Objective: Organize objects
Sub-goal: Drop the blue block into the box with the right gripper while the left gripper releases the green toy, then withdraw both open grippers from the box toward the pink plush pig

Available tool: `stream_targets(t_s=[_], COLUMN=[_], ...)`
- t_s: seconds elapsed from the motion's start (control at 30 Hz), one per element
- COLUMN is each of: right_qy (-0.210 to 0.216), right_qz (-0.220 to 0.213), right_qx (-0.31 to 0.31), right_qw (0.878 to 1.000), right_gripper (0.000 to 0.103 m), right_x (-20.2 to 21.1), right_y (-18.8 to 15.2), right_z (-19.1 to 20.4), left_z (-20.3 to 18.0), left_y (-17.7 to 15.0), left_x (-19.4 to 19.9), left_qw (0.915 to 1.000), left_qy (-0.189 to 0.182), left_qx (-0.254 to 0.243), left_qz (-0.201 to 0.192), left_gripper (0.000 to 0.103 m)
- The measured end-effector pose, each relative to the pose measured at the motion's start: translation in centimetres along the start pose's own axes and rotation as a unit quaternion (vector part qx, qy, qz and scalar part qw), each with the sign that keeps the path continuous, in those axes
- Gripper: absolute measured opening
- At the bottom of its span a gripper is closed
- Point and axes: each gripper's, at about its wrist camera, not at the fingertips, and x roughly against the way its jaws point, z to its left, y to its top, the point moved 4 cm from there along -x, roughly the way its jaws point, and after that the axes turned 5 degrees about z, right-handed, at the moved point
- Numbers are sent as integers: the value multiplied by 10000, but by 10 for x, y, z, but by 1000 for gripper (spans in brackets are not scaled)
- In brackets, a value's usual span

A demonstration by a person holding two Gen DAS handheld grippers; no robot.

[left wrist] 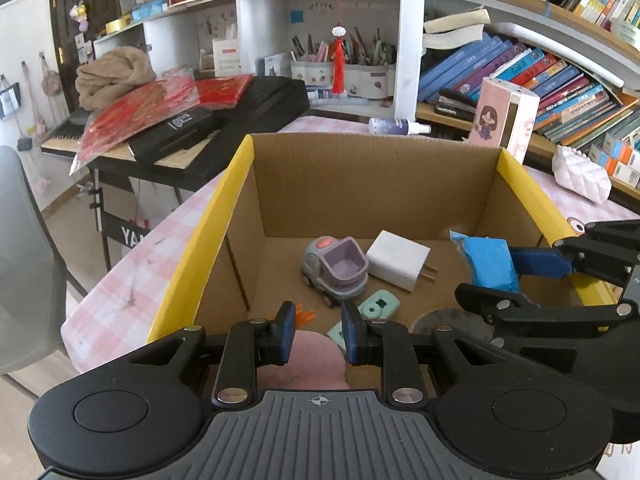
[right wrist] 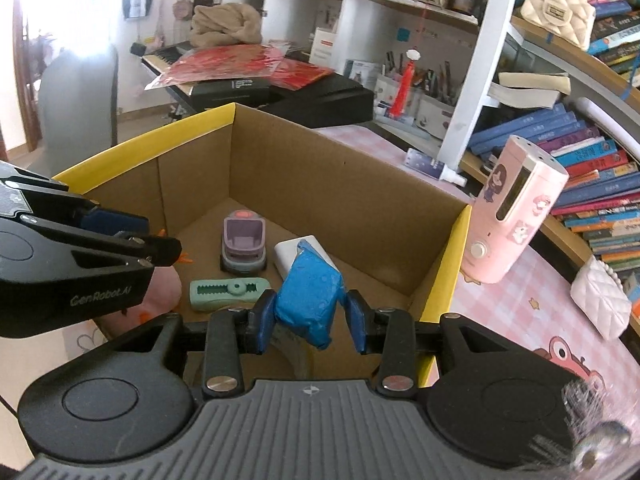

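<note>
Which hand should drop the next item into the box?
Right. Its gripper already holds the blue packet over the open box, above the charger and toy car. The left gripper holds a pink plush lower down.

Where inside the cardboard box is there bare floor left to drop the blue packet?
Bare floor lies along the back wall of the cardboard box, behind the toy truck and white charger, and in the right-hand part beside the charger. The near-left is crowded: mint clip, pink plush. The right gripper holds the blue packet.
</note>
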Motion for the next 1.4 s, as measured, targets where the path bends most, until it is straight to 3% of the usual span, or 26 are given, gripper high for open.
stream_targets(t_s=[0.2,0.33,0.43,0.7,1.03,1.4], right_qy=[24,81,119,-271,-816,-905], right_qz=[55,0,-86,-580,-1013,-521], right_qx=[5,-130,-319,-722,-1005,-1328], right_qw=[10000,9999,9994,9953,9864,9856], right_gripper=[37,51,52,69,74,74], right_x=[0,4,12,49,93,106], right_y=[0,0,0,-2,-21,-52], right_z=[0,-1,-4,-9,0,35], left_z=[1,2,5,14,18,36], left_y=[1,0,1,-2,-25,-69], left_x=[3,15,27,62,83,105], left_qw=[10000,9995,9984,9936,9930,9953], left_qy=[49,63,158,104,-15,19], left_qx=[64,132,205,437,402,421], left_qz=[-42,-269,-494,-1040,-1109,-872], left_gripper=[28,48,64,79,84,87])
